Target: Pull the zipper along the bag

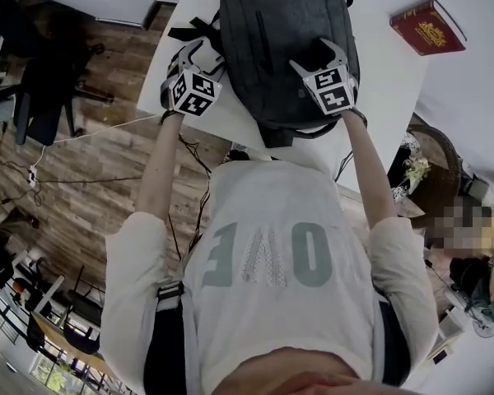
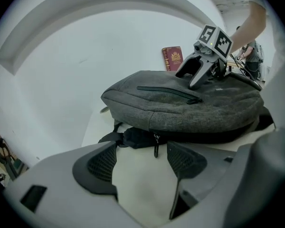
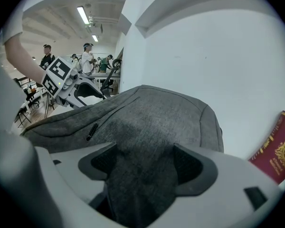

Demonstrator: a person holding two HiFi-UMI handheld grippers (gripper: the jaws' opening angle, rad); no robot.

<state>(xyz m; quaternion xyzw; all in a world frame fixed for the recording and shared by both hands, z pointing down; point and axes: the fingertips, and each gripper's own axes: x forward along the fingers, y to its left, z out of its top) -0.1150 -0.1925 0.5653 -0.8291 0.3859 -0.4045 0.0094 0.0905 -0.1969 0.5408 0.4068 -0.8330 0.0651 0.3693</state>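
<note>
The bag (image 1: 284, 44), a grey backpack, lies flat on a white table (image 1: 391, 89), with a red book (image 1: 428, 27) well apart from it at its right. In the head view the left gripper (image 1: 204, 60) is at the bag's left edge and the right gripper (image 1: 319, 60) is over its top panel, near the right edge. That view shows neither claw's gap clearly.

The left gripper view does. The left gripper (image 2: 143, 158) has its jaws spread wide with only bare table between the pads (image 2: 102, 163). Just beyond them, at the bag's dark side seam, a small zipper pull (image 2: 156, 144) hangs down, roughly in line with the gap but not gripped. A black strap (image 2: 109, 137) sticks out of the bag just left of the pull. The head view shows no pull at all. On top of the bag a pocket zipper (image 2: 168, 93) runs slantwise, and the right gripper stands behind it, with the book beyond.

In the right gripper view the right gripper (image 3: 145, 163) is also open, low over the bag, with grey cloth filling the space between its jaws. Whether the pads press the cloth cannot be told. The pocket zipper's tab (image 3: 91, 132) lies left of that gap. Only this view shows several people (image 3: 88, 56) standing in a lit room far beyond the bag.
</note>
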